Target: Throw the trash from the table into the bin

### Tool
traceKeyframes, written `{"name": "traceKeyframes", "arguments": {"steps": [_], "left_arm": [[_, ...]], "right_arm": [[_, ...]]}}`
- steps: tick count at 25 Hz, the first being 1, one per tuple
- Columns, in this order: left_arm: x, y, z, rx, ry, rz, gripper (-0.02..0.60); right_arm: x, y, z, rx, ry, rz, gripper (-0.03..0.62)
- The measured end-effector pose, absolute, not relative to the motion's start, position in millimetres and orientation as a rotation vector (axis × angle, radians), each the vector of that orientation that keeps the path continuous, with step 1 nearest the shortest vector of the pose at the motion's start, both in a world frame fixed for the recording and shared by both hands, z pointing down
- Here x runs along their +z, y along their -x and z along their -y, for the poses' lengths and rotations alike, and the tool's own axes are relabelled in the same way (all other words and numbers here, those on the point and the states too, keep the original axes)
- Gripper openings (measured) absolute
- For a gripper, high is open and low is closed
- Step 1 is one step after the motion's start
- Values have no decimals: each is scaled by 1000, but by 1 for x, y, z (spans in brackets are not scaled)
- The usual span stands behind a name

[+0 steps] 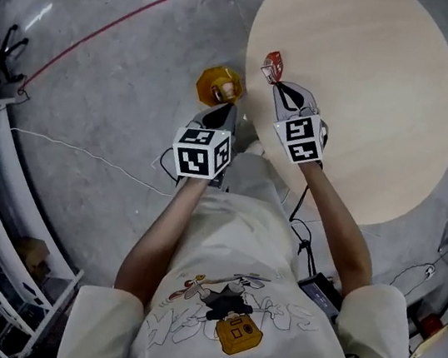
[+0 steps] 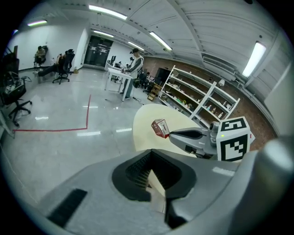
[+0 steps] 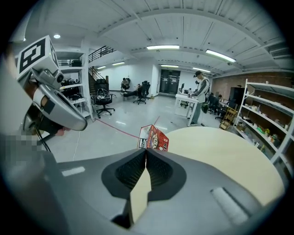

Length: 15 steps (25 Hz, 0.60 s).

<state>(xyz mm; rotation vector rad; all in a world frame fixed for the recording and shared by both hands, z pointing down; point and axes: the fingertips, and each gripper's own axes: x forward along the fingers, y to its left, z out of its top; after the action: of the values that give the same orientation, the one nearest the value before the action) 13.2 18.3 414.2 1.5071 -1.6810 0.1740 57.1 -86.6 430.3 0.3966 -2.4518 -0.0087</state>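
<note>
**A:** Entry: right gripper (image 3: 145, 151). State?

**B:** Jaws together, pinching the lower edge of a small red carton (image 3: 153, 138). The carton stands up past the tips, with one white printed face and one red.

**A:** Carton position relative to the table?

**B:** The head view puts it over the near-left rim of the round pale table (image 1: 372, 96), at the very tip of the right gripper. In the left gripper view it shows against the table top, held out sideways.

**A:** Left gripper (image 2: 149, 153)?

**B:** Jaws closed, tips meeting, nothing between them. Only a wedge of table colour shows behind the pads. In the head view it hangs over the grey floor (image 1: 110, 97), just off the table's edge. It is beside the right gripper and does not touch it.

**A:** Anything near its tips?

**B:** An orange-yellow thing (image 1: 218, 86), just ahead of the left tips in the head view and close to the table's rim. The view is poor. It may be a container standing on the floor with something pale inside, but I cannot confirm that.

**A:** Surroundings?

**B:** A red line (image 1: 95, 35) runs across the floor left of the table. Across the room a person (image 3: 200, 94) stands at a desk. Shelves (image 3: 271, 119) line the brick wall on the right.
</note>
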Motion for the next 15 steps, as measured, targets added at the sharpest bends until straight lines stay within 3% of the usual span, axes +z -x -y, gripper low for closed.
{"name": "traceKeyframes", "arguments": {"steps": [15], "left_arm": [[490,100,-70,97,-1317,1677,6]], "right_arm": [[488,74,4,191,-181,2367,14]]}}
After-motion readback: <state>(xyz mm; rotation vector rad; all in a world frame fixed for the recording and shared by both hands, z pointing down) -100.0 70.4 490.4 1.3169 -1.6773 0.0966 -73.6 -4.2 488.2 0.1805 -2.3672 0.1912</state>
